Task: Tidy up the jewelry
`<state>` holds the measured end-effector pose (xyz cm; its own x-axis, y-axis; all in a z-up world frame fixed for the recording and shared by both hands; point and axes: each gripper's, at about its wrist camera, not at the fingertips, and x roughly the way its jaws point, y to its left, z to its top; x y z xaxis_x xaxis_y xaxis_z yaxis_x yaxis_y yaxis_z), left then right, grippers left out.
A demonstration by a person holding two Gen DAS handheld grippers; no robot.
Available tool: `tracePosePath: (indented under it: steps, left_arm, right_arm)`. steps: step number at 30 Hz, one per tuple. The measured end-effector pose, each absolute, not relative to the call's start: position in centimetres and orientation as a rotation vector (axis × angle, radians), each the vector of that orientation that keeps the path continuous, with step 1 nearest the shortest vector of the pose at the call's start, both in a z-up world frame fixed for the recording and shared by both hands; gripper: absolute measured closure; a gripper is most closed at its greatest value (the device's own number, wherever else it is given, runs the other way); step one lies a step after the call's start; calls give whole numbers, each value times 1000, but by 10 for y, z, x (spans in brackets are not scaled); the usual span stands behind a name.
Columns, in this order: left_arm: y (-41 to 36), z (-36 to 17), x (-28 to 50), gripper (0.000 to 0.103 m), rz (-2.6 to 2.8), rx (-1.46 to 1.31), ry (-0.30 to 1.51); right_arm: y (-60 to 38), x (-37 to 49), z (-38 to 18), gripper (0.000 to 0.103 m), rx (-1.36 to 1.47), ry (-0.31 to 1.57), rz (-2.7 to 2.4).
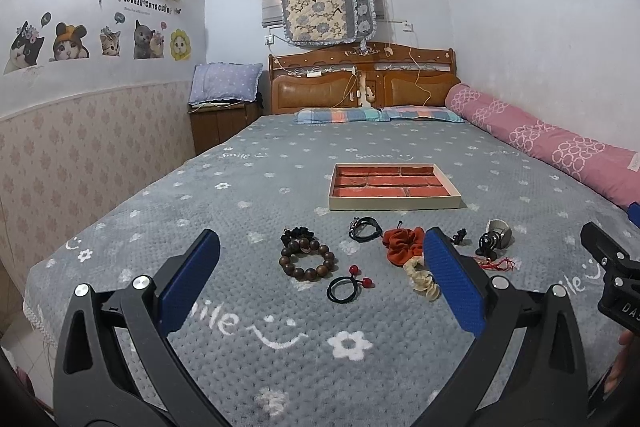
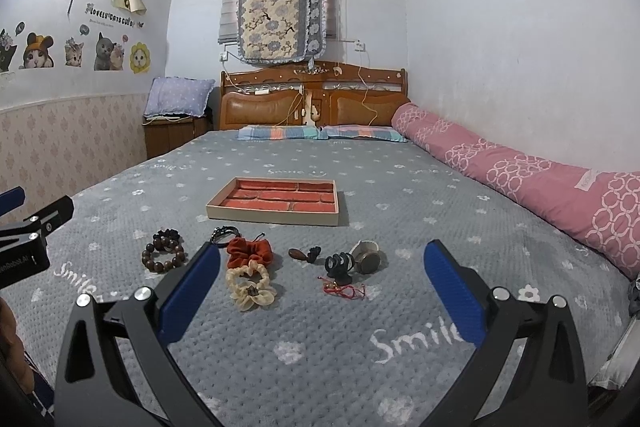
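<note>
Through my left wrist camera, my left gripper is spread wide and holds nothing, hovering above the grey bed. Between its fingers lie a brown bead bracelet and, nearer me, a black hair tie with red balls. A black cord loop and a rust scrunchie sit further on, with a cream scrunchie partly hidden behind the right finger. The tray, lined in red with compartments, stands well beyond the jewelry and looks empty. My other gripper shows at the right edge.

Through my right wrist camera, my right gripper is likewise spread and empty. Inside its span I see the cream scrunchie, the rust scrunchie, a black claw clip, a red string bracelet and a round silvery piece, perhaps a watch, though I cannot tell for sure. The bead bracelet lies left of my left finger, and the tray beyond.

I judge nothing is sorted yet; I am at the first pick. The next move calls for lowering one gripper over a single piece, closing on it alone, and carrying it forward to a tray compartment.
</note>
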<state>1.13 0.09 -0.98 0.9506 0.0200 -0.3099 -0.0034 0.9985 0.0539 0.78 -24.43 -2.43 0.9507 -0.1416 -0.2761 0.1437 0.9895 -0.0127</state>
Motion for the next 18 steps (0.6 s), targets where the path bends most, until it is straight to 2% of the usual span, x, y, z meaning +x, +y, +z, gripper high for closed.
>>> tracePosePath:
  steps: [18]
  left_arm:
    - [3,-11,17,5,2,44,348]
  right_arm:
    - [-244,13,-26,4,21,298,-141]
